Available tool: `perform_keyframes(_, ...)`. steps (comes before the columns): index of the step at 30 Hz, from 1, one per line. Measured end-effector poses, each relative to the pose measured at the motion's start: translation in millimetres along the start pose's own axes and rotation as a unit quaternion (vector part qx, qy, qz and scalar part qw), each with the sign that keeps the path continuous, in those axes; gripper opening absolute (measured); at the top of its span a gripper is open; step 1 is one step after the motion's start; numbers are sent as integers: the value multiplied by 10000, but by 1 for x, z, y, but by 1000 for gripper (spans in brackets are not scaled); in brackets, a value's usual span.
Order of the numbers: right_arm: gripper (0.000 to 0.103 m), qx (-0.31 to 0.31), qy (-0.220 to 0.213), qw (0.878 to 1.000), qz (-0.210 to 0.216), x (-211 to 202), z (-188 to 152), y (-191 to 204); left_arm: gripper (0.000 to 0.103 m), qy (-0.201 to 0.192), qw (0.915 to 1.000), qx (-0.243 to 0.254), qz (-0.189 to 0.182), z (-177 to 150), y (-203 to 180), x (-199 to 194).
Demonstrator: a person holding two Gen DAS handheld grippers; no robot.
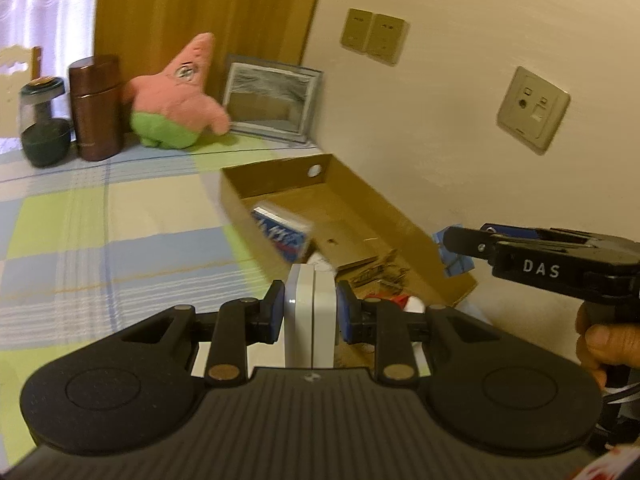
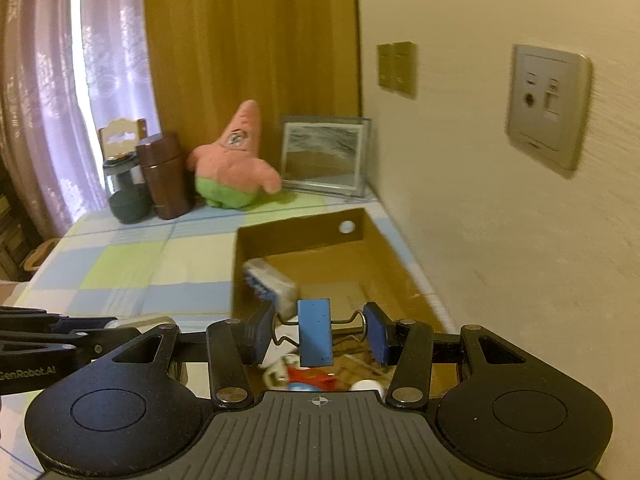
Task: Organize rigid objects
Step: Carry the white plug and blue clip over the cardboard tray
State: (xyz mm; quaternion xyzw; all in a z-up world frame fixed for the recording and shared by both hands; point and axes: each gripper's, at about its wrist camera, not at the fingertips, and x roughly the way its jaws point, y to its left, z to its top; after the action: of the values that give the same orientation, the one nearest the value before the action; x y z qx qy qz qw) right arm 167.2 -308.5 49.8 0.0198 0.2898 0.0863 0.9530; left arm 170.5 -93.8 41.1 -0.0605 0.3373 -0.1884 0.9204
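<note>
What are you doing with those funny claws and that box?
A person is tidying small things into the cardboard box by the wall. The left claw grips a white block, and the right claw holds a blue binder clip by its wire handles. Both hang over the box, nothing dropped yet.

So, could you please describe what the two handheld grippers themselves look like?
Both are matte black. The left gripper has a ribbed grey deck with a crosshair mark, round side discs, brass-coloured pivot pins and blue pads. The right gripper matches it; seen from the side, its body carries white "DAS" lettering. The left one's side reads "GenRobot.AI". A bare hand grips the right handle.
</note>
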Motion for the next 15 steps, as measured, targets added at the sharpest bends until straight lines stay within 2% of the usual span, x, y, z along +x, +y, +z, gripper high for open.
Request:
perform_keyframes(8,45,83,101,9999,-66,18,12,-32,23,28,9997,160,-166,27,-18,34)
perform_keyframes(15,45,80,210,9997,-34,54,28,-47,23,40,9995,260,-167,58,-18,78)
